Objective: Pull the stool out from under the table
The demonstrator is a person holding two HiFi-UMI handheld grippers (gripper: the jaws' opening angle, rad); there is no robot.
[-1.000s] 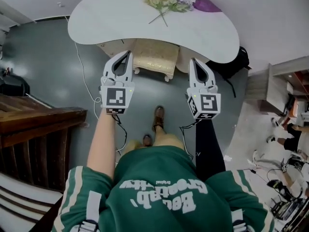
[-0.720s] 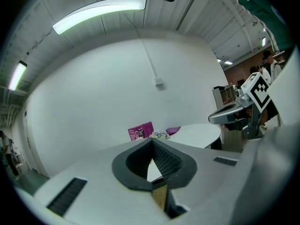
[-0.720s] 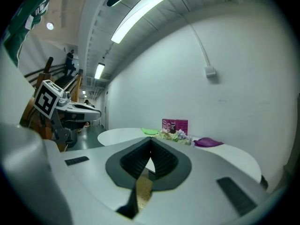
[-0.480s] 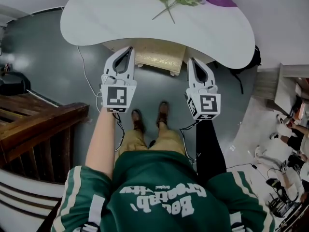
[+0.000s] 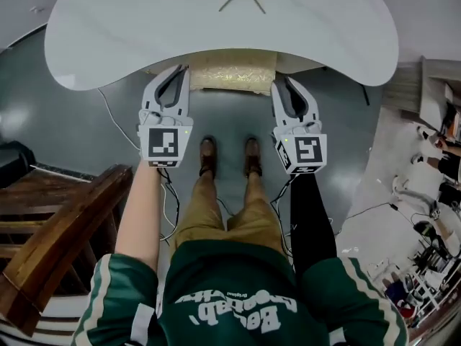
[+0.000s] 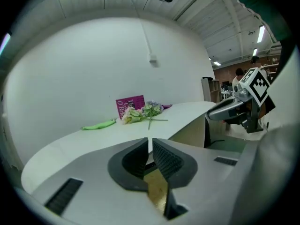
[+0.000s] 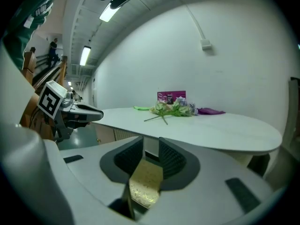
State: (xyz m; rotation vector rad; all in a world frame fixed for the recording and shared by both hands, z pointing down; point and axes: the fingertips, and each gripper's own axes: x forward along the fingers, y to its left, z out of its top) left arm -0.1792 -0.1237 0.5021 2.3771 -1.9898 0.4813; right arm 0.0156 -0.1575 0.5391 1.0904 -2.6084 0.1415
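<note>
Gold-patterned stool point(image 5: 232, 78): tucked under white table point(image 5: 144, 34), near edge. Left gripper point(image 5: 180, 72): fingers together, empty. Right gripper point(image 5: 282, 85): fingers narrowly apart, just opening, nothing between.

Beneath white curved table point(image 5: 144, 27): gold upholstered stool point(image 5: 230, 78). On tabletop, far side: pale flower bunch point(image 6: 149, 110). Left, well apart: brown wooden staircase point(image 5: 65, 229).

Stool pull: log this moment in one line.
gold stool: tucked under table, not gripped | left gripper: shut, empty | right gripper: jaws just been opening, nothing between them | phase: approach
</note>
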